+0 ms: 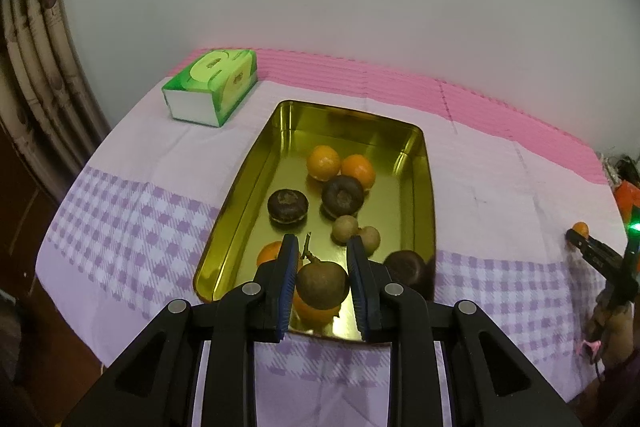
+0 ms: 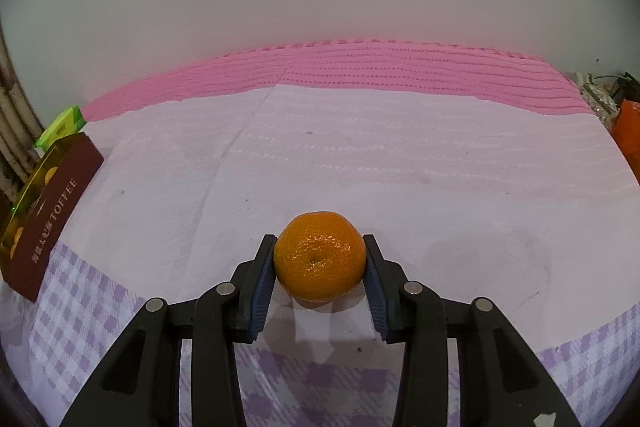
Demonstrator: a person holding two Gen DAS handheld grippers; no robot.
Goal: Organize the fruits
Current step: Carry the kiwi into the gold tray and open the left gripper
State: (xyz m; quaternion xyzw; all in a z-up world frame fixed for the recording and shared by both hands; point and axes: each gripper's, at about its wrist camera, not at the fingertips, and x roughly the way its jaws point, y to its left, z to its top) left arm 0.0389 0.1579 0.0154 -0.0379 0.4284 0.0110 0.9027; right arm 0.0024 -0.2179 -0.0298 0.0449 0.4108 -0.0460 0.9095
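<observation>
Left gripper (image 1: 322, 269): I have it clamped on a brown stemmed fruit (image 1: 321, 283), pads pressing both sides. I hold it over the near end of the gold tray (image 1: 428, 187), above an orange already lying there, because I judge this is where it should be dropped.

Right gripper (image 2: 320, 261): my jaws are closed on a single orange (image 2: 320, 255), pinched at its widest part so it will not roll out. It sits low over the bare tablecloth (image 2: 360, 155), well apart from the tray (whether it is just lifted or touching the cloth I cannot tell).

Tray: it holds two oranges (image 1: 341, 167) side by side at the far end, two dark round fruits (image 1: 315, 202) in the middle and two small tan fruits (image 1: 356, 234) nearer me. Another dark shape against the near right wall may be a fruit or its reflection. In the right view its dark red outer side reads TOFFEE, so it is a sweets tin reused as a fruit tray.

Sorting: like sits with like, which I take to be the reason for the groups.

Tissue box (image 1: 211, 87): green, at the far left corner of the table, out of my way.

Next, as I judge: release the brown fruit into the tray, then carry the orange across to join the others.

Risk: dropping from too high could set the round fruit rolling on the smooth metal.
</observation>
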